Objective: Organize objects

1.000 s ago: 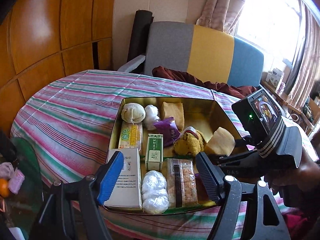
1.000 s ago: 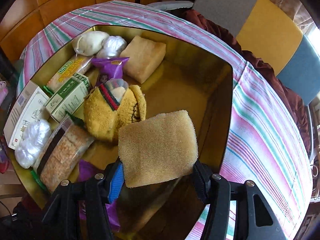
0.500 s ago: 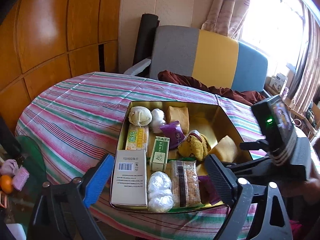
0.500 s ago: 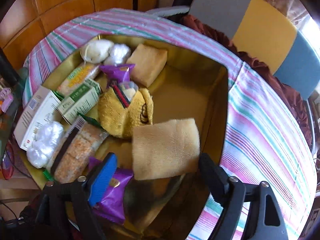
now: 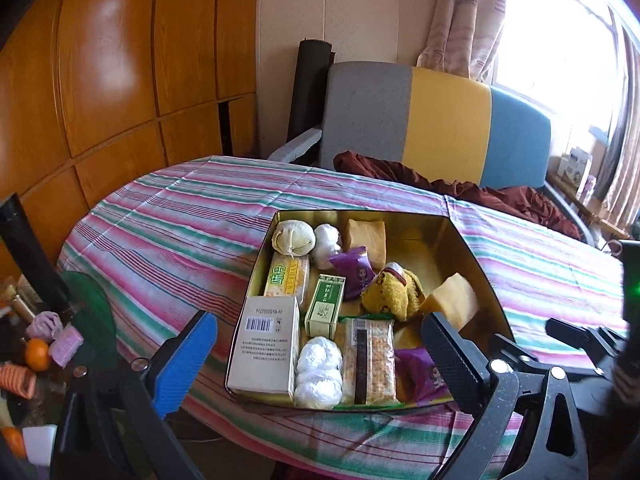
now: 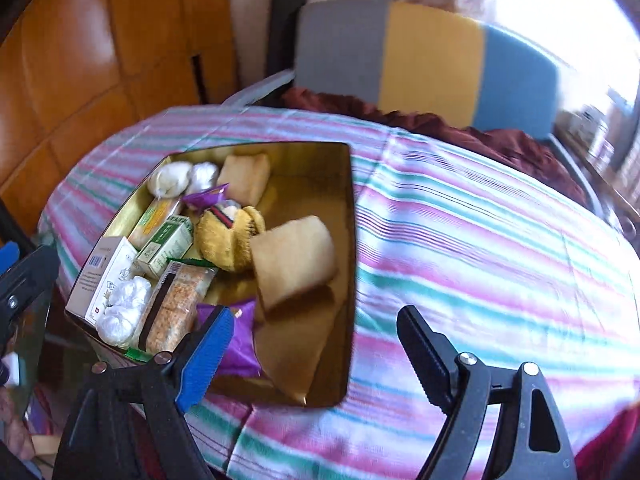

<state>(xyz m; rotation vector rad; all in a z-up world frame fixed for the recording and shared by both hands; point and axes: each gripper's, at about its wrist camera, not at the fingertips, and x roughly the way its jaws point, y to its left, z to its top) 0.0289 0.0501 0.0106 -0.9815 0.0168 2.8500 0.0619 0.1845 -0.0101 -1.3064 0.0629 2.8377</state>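
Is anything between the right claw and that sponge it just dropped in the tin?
Nothing visible. The right claw is open above the tin's near edge, and the sponge lies uncovered ahead of it.

The table [image 5: 168, 232] is covered by a striped cloth. A gold tin [image 5: 476, 264] rests on the cloth. Packaged items fill the tin.

A striped cloth [image 5: 168, 224] covered the bench. At twelve o'clock stood a grey, yellow and blue chair [image 5: 436, 128] with a maroon garment [image 5: 460, 188] on its seat. Wood panels [image 5: 120, 80] filled nine o'clock; curtains [image 5: 464, 20] hung at one.
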